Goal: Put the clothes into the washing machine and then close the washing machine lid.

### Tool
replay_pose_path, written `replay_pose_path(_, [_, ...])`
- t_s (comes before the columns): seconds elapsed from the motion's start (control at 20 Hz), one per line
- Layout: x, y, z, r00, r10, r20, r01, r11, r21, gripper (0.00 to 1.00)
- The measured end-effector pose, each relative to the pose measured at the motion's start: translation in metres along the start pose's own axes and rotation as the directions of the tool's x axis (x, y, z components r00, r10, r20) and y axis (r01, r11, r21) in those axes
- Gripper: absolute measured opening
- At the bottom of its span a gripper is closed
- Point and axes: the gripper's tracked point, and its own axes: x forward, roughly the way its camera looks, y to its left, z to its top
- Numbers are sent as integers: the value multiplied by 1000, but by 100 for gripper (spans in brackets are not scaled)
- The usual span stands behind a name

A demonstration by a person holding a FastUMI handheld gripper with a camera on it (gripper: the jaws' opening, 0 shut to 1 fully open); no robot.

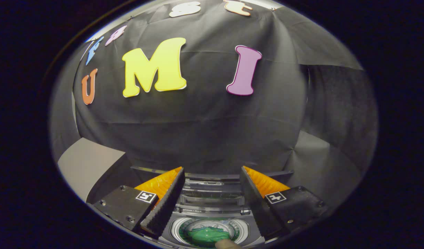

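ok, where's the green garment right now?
In the gripper view, the green garment lies inside the washing machine's drum, below and between the fingers of the open gripper, which holds nothing. The washing machine lid stands open just beyond it.

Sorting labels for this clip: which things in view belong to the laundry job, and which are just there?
Job:
- washing machine, lid up
- green clothes in its drum
- hand-held gripper, open, fingers either side of the machine

Just there:
- grey box beside the machine
- black cloth wall

Illumination is dim and uneven; the booth wall (205, 121) is brightest at centre and darkens outward. Fisheye distortion bends straight edges near the rim. Focus is soft throughout, and the washing machine (206, 221) detail is possibly blurred.
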Motion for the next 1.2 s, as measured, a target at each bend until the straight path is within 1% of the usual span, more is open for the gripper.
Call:
replay_pose_path(0.25, [39,0,3,999,-15,-29,15,1000,6,100])
replay_pose_path(0.35, [53,0,0,999,-6,-32,6,1000,21,99])
replay_pose_path(0.45, [65,-6,-8,998,-29,-53,31,999,32,100])
replay_pose_path(0.5, [64,-7,-6,999,-26,-24,27,999,43,99])
replay_pose_path(0.55, [69,-5,-5,999,-30,-21,31,999,37,100])
replay_pose_path(0.65, [71,-5,-6,999,-19,30,18,1000,23,100])
replay_pose_path(0.75, [74,-4,-1,996,-7,90,3,999,40,100])
replay_pose_path(0.9, [71,-4,0,989,-12,150,7,1000,30,100])
replay_pose_path(1.0, [65,-4,-3,984,-11,178,3,999,43,100])
replay_pose_path(1.2, [46,-4,-10,981,-7,196,0,999,36,100])
